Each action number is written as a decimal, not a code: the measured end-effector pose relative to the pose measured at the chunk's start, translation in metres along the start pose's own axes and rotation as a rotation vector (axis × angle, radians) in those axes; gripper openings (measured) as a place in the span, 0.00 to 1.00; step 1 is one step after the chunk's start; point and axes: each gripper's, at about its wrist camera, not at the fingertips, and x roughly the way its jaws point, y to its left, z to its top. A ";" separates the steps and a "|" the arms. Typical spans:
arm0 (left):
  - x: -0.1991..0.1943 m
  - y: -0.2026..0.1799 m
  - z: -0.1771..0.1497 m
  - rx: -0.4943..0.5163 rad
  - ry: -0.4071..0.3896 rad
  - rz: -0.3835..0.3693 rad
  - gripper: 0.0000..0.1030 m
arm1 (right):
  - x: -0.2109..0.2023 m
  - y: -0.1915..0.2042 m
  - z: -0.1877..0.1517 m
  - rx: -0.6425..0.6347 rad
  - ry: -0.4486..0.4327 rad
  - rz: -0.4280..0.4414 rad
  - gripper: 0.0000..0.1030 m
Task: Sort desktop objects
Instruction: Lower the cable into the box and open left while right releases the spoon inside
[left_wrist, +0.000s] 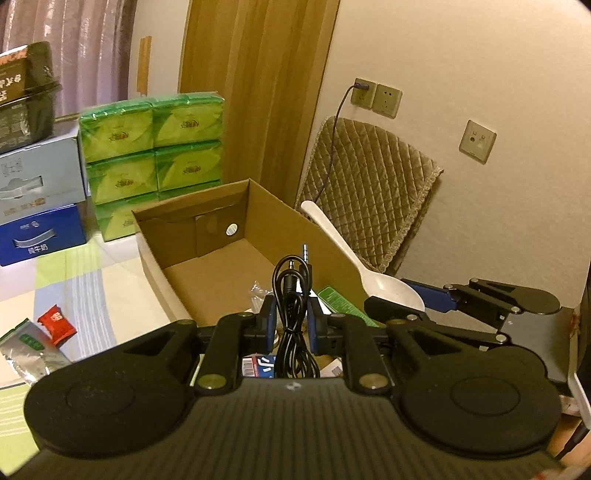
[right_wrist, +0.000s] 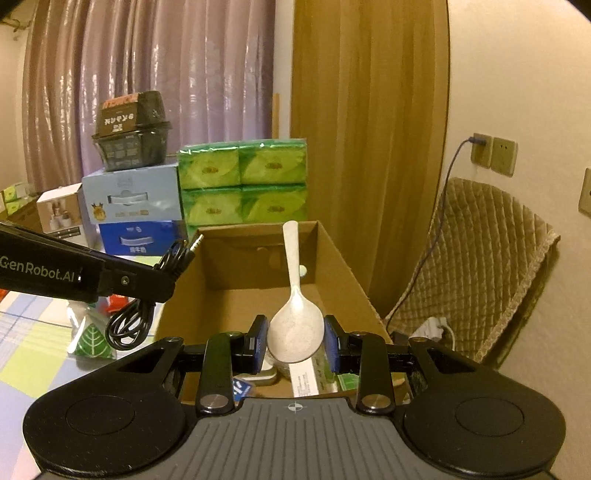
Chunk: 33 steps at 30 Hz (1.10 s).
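Note:
A coiled black audio cable (left_wrist: 293, 314) stands between the blue pads of my left gripper (left_wrist: 292, 319), which is shut on it over the near end of an open cardboard box (left_wrist: 207, 273). My right gripper (right_wrist: 295, 341) is shut on the bowl of a white plastic spoon (right_wrist: 293, 321), handle pointing up and away, above the same cardboard box (right_wrist: 343, 273). In the left wrist view the spoon (left_wrist: 373, 271) and the right gripper (left_wrist: 417, 304) hang at the box's right side. In the right wrist view the left gripper (right_wrist: 173, 273) with the cable (right_wrist: 129, 325) sits at the box's left wall.
Small packets lie in the box's near end (right_wrist: 306, 380). A red sachet (left_wrist: 55, 323) and a silver-green sachet (left_wrist: 27, 349) lie on the checked tablecloth. Green tissue packs (left_wrist: 155, 158), stacked cartons (left_wrist: 40, 206) and a quilted cushion (left_wrist: 373, 188) stand behind the box.

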 end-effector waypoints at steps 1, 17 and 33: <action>0.002 0.000 0.000 -0.001 0.002 -0.001 0.13 | 0.002 -0.001 0.000 0.000 0.002 -0.001 0.28; 0.020 0.017 0.010 -0.038 -0.009 0.019 0.16 | 0.015 -0.013 0.002 0.014 0.015 -0.007 0.28; -0.029 0.066 -0.034 -0.135 -0.020 0.144 0.42 | 0.046 0.018 0.012 0.010 0.081 0.128 0.32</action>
